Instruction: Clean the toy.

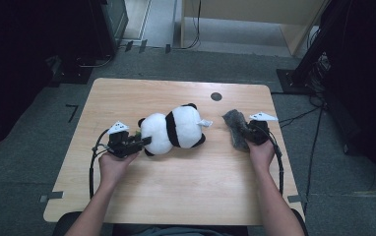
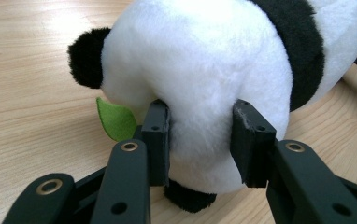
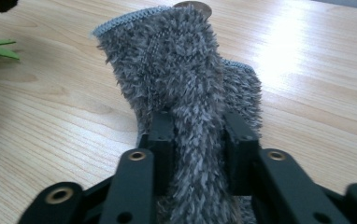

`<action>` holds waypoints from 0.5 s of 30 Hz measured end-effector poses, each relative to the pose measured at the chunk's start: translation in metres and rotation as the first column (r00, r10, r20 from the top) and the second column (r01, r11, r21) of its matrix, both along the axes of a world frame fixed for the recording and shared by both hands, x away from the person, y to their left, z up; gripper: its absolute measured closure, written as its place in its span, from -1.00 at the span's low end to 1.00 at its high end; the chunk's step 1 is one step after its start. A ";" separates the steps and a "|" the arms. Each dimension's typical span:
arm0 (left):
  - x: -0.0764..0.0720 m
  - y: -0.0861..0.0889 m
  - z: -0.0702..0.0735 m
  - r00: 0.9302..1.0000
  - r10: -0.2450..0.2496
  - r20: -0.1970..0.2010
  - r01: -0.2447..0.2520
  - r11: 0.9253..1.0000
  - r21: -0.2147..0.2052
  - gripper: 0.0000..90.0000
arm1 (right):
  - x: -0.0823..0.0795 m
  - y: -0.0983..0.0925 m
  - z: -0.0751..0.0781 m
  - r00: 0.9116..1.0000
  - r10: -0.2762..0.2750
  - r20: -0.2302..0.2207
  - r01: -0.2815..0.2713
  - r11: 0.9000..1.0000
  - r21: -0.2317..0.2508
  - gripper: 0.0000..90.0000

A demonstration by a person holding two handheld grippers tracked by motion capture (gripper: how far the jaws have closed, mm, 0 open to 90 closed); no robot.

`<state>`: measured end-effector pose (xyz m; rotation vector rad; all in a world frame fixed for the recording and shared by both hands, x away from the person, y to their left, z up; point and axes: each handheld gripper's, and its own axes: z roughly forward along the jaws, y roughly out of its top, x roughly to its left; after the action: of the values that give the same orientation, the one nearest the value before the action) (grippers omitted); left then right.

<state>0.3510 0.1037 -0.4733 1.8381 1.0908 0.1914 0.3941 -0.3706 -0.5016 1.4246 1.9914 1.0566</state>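
A black-and-white panda plush (image 1: 173,129) lies on its side in the middle of the wooden table (image 1: 176,191). My left gripper (image 1: 144,141) comes at it from the left. In the left gripper view its pads press into the white fur of the panda's head (image 2: 204,60), so the left gripper (image 2: 202,112) is shut on it. A green felt leaf (image 2: 116,119) sticks out beneath the head. To the right lies a grey furry cloth (image 1: 233,120). My right gripper (image 1: 245,132) holds a fold of this cloth (image 3: 176,60) between its jaws (image 3: 195,121), and the rest rises in front of them.
A small dark round disc (image 1: 216,96) sits on the table behind the panda, near the far edge. Bare wood stretches in front of both hands to the near edge. Dark equipment, stands and cables surround the table on the grey floor.
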 end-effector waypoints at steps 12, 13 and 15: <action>0.001 0.000 -0.002 1.000 -0.008 0.012 0.007 1.000 0.011 0.29 | -0.006 0.000 0.020 1.000 0.001 0.022 -0.001 0.999 0.032 -0.10; 0.001 0.001 -0.002 1.000 -0.010 0.014 0.010 1.000 0.009 0.28 | -0.007 0.002 0.022 1.000 0.010 0.026 -0.011 0.999 0.035 -0.14; 0.001 0.001 -0.003 1.000 -0.016 0.014 0.016 1.000 0.003 0.25 | -0.008 0.006 0.027 0.999 0.023 0.031 -0.025 0.998 0.063 -0.23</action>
<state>0.3524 0.1047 -0.4764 1.8452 1.0666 0.1966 0.3859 -0.3642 -0.4744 1.4121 1.9742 1.1540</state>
